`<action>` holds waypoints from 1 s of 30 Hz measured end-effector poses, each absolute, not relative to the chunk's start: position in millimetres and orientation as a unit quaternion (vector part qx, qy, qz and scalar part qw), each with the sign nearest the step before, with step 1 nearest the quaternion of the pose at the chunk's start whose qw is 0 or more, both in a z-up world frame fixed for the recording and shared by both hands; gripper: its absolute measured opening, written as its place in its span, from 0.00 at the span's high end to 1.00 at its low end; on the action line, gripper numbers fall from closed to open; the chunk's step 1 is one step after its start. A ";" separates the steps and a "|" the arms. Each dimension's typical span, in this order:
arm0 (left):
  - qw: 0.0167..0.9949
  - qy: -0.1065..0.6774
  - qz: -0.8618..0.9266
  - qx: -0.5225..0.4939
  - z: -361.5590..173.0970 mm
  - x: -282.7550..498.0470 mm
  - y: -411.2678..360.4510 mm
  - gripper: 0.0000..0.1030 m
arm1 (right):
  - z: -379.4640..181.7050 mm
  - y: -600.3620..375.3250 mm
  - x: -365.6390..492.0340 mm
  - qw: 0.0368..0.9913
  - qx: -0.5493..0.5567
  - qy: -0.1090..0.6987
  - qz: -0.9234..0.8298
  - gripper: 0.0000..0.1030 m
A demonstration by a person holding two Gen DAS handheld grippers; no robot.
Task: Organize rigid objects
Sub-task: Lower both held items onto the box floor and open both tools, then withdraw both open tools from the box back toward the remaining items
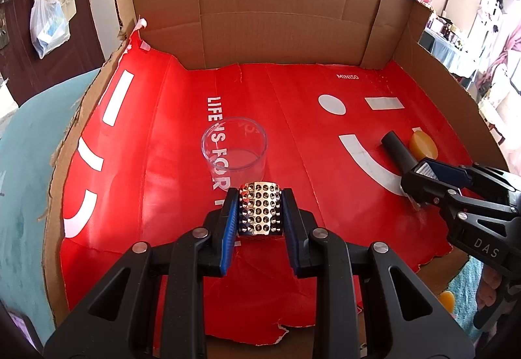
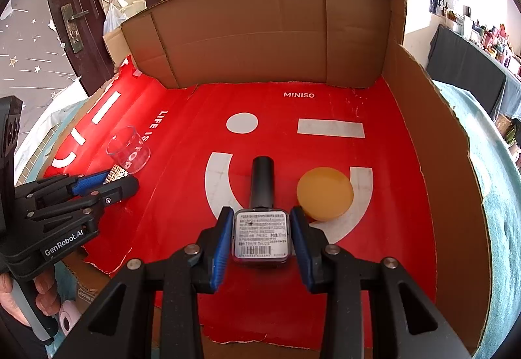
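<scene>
My left gripper [image 1: 259, 196] is shut on a shiny studded metal cuff [image 1: 259, 212], held just above the red sheet [image 1: 162, 147]. A clear plastic cup [image 1: 235, 147] stands directly beyond it. My right gripper [image 2: 262, 212] is shut on a nail polish bottle [image 2: 260, 233] with a white label and a long black cap [image 2: 262, 180] pointing away. An orange disc [image 2: 325, 193] lies on the sheet just right of the bottle. The left wrist view shows the right gripper [image 1: 420, 176] at the right with the bottle's cap [image 1: 395, 150] and the disc [image 1: 422, 145]. In the right wrist view the left gripper [image 2: 120, 178] and the cup [image 2: 128, 152] are at the left.
Brown cardboard walls [image 2: 260, 33] stand at the back and right of the red sheet. A teal cloth [image 1: 39, 163] lies under and around the cardboard. A second orange piece [image 1: 446, 308] sits off the sheet at front right. A person's hand [image 2: 45, 294] holds the left gripper's handle.
</scene>
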State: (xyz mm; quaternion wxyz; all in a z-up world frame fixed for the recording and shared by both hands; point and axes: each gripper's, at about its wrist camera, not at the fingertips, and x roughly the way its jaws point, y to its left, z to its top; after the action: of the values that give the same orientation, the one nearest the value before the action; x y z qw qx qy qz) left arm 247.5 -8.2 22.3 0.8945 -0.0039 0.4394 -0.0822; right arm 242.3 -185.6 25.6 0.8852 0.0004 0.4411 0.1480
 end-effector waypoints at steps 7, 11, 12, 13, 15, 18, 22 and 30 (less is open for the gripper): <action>0.898 0.433 -0.081 -0.002 27.2 242.7 -7.2 0.76 | 26.9 -186.8 238.6 0.886 0.005 0.439 0.152 0.62; 0.901 0.427 -0.079 0.000 32.6 237.0 -8.4 0.76 | 29.9 -187.8 234.3 0.887 0.006 0.435 0.155 0.60; 0.901 0.426 -0.080 -0.001 34.1 235.6 -8.3 0.76 | 31.3 -188.2 232.6 0.888 0.007 0.433 0.156 0.58; 0.902 0.424 -0.080 0.000 35.8 233.7 -8.6 0.76 | 32.7 -188.2 231.2 0.888 0.008 0.432 0.157 0.56; 0.905 0.419 -0.078 0.003 38.5 230.8 -9.3 0.76 | 37.0 -187.7 226.6 0.890 0.008 0.427 0.162 0.52; 0.909 0.411 -0.074 0.013 42.8 225.0 -12.0 0.76 | 42.5 -186.0 220.4 0.893 0.003 0.419 0.164 0.46; 0.911 0.404 -0.077 0.019 48.1 217.7 -16.1 0.49 | 48.6 -186.8 212.9 0.897 0.004 0.409 0.168 0.42; 0.925 0.374 -0.069 0.024 63.6 199.7 -17.9 0.20 | 63.0 -191.3 195.8 0.905 0.010 0.389 0.174 0.33</action>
State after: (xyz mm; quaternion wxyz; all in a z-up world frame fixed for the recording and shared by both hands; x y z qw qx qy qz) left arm 199.7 -17.9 63.5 0.9246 0.0244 0.3739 -0.0692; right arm 195.8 -191.3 63.0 0.9046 0.0098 0.3888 0.1743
